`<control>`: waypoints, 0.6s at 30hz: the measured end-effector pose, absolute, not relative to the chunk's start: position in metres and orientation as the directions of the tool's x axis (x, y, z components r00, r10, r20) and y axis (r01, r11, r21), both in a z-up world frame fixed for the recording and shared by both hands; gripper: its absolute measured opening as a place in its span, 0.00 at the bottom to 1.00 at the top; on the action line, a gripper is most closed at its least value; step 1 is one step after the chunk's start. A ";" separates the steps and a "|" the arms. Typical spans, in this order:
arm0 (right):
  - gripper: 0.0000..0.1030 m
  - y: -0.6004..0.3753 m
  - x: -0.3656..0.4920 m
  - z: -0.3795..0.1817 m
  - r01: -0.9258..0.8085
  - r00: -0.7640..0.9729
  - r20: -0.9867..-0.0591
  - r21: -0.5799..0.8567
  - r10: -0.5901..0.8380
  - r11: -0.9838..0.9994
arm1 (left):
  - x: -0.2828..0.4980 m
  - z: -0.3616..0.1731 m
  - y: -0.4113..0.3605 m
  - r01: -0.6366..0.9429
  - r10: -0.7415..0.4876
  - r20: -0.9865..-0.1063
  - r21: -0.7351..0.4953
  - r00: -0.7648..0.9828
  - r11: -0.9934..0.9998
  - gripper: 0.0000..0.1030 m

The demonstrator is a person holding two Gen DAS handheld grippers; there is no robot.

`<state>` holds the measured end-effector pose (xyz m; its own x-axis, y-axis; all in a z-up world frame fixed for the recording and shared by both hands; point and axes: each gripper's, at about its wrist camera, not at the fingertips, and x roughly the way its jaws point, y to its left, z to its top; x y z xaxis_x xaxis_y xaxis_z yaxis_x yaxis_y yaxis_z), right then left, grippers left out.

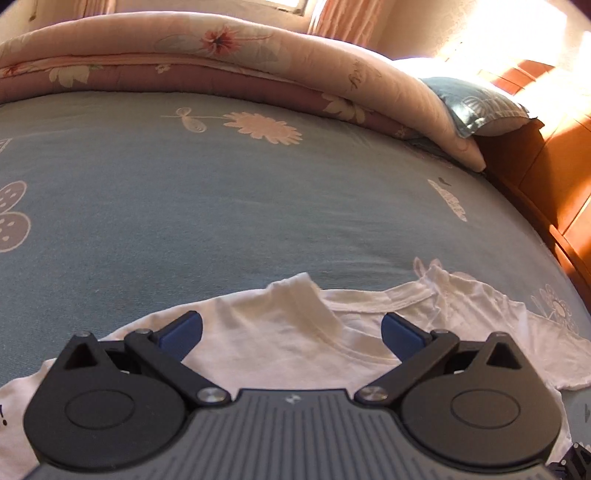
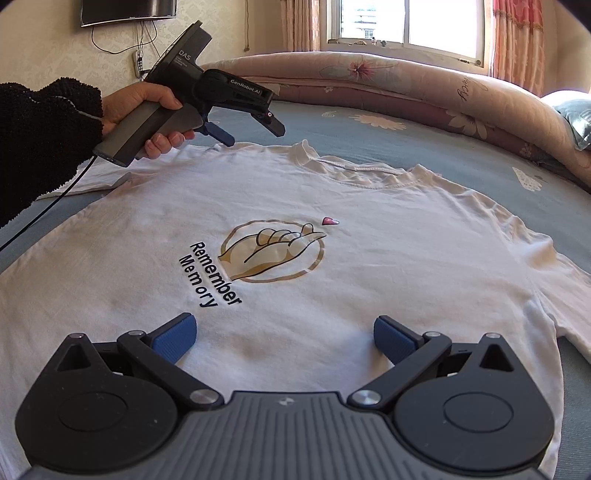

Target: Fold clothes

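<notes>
Blue flowered bed sheet [image 1: 221, 206] fills the left wrist view, a pink quilt [image 1: 184, 55] rolled along the far edge. White T-shirt [image 1: 280, 347] lies flat on the bed, directly under and ahead of the left gripper [image 1: 291, 332]. The collar [image 1: 332, 325], one side flipped up, sits between the blue pads [image 1: 183, 332]. Jaws wide open, holding nothing, not clearly touching cloth.

Right wrist view: same bed, window [image 2: 406, 26] behind. The T-shirt [image 2: 369, 266] lies print-up, its long axis running away from the camera toward the collar [image 2: 354, 166]. Right gripper [image 2: 284, 338] hovers over the lower chest, jaws wide open, empty. The person's left hand [image 2: 147, 110] holds the left gripper [image 2: 251, 129] above the far left shoulder, beside the collar. Judgement: left is nearer the collar and shoulder, right nearer the hem; a first fold probably starts from those ends.
</notes>
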<state>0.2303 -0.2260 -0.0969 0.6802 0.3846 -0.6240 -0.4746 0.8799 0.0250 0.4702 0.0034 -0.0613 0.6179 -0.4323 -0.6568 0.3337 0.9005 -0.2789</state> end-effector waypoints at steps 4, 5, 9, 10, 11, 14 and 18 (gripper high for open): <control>1.00 -0.226 0.229 -0.097 -0.473 0.682 -0.624 0.022 0.381 0.881 | 0.472 -0.073 -0.038 0.434 -0.513 -0.670 -0.302 0.537 0.849 0.99; 1.00 -0.226 0.229 -0.097 -0.473 0.682 -0.624 0.021 0.381 0.881 | 0.477 -0.079 -0.043 0.424 -0.511 -0.678 -0.311 0.529 0.851 0.99; 1.00 -0.226 0.229 -0.097 -0.473 0.682 -0.624 0.020 0.380 0.881 | 0.503 -0.095 -0.043 0.313 -0.413 -0.692 -0.275 0.593 0.909 0.99; 1.00 -0.226 0.229 -0.097 -0.473 0.683 -0.624 0.020 0.380 0.881 | 0.508 -0.093 -0.043 0.286 -0.391 -0.690 -0.269 0.610 0.920 0.99; 1.00 -0.226 0.229 -0.097 -0.473 0.683 -0.624 0.021 0.381 0.881 | 0.510 -0.089 -0.043 0.261 -0.380 -0.690 -0.277 0.616 0.925 0.99; 1.00 -0.226 0.228 -0.097 -0.471 0.683 -0.624 0.019 0.379 0.882 | 0.505 -0.076 -0.054 0.306 -0.489 -0.641 -0.383 0.592 0.872 0.99; 1.00 -0.226 0.227 -0.097 -0.469 0.686 -0.624 0.015 0.375 0.883 | 0.501 -0.076 -0.088 0.384 -0.680 -0.582 -0.561 0.446 0.733 0.99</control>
<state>0.2274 -0.2259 -0.0966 0.6859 0.3746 -0.6238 -0.4689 0.8831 0.0147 0.5010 -0.0877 -0.0759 0.4462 -0.6796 -0.5823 0.3839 0.7330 -0.5615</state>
